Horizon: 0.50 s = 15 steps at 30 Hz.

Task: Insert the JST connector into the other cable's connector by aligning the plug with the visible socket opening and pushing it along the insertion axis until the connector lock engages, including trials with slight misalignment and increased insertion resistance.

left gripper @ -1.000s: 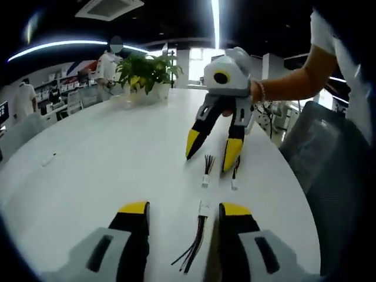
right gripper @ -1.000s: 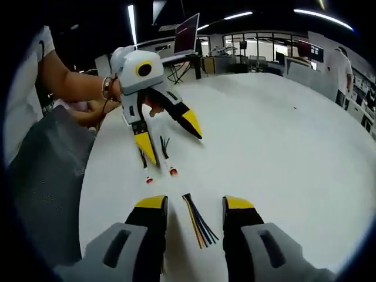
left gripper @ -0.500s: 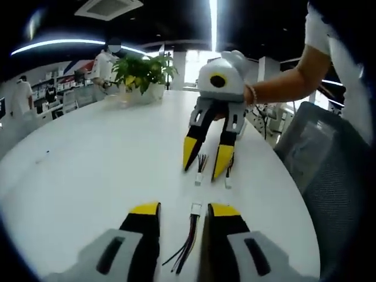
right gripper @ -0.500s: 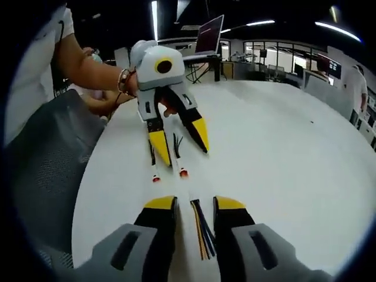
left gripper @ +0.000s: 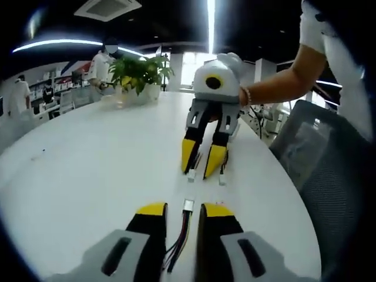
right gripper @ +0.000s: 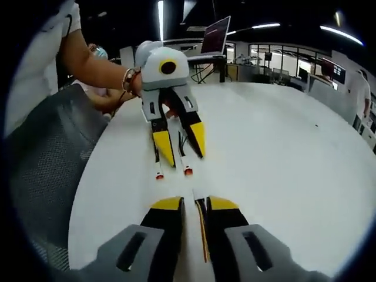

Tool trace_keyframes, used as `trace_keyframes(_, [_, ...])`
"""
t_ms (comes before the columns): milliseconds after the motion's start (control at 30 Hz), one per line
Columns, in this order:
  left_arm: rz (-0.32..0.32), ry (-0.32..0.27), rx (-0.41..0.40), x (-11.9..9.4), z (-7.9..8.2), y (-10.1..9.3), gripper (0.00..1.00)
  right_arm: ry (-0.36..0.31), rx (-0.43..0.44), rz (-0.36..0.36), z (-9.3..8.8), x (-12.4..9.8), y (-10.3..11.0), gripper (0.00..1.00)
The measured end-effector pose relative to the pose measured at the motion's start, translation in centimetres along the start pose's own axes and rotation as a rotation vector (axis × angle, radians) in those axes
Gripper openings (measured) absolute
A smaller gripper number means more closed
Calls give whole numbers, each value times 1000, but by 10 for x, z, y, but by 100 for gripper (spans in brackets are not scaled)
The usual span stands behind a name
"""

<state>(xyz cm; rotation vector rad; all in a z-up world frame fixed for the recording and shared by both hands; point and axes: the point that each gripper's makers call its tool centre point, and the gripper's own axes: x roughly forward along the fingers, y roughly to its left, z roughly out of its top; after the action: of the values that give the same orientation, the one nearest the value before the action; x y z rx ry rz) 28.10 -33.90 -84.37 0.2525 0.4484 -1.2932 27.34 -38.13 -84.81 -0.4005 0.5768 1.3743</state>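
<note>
Two hand-held grippers facing each other over a white, round-edged table (left gripper: 88, 164).

(a) Left gripper view. The left gripper (left gripper: 183, 209), grey-bodied with black jaws and yellow tips, stands low over the tabletop. Its jaws are a narrow gap apart and straddle a bundle of thin multicoloured wires (left gripper: 181, 235). The bundle ends in a small white JST connector (left gripper: 188, 204), which lies on the table level with the jaw tips and faces away from the camera. Whether the pads touch the wires cannot be told. Just beyond lie two further small white connectors (left gripper: 191, 174) (left gripper: 222, 181). One is at the tip of one jaw of the right gripper (left gripper: 202, 160); the other is just outside its other jaw. A person's forearm with a bracelet (left gripper: 276, 82) comes in from the right behind that gripper. A green potted plant (left gripper: 141, 73) stands at the far side of the table, and a grey mesh chair (left gripper: 317, 164) stands beside its near edge.

(b) Right gripper view. The right gripper's jaws are likewise drawn close but not together. A yellow-and-dark wire bundle (right gripper: 201, 226) lies on the table between them, nearer one jaw. Opposite, the left gripper's yellow tips are apart, with thin dark wires between them. Two red-ended connectors (right gripper: 158, 175) (right gripper: 188, 171) lie on the table just in front of those tips, near but apart from the right gripper's own jaws
</note>
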Motion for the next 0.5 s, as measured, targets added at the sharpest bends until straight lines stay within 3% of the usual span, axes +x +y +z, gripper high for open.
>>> trace_keyframes(500, [8, -27, -8, 4, 0, 9, 6, -18, -5, -14, 0, 3, -6, 5])
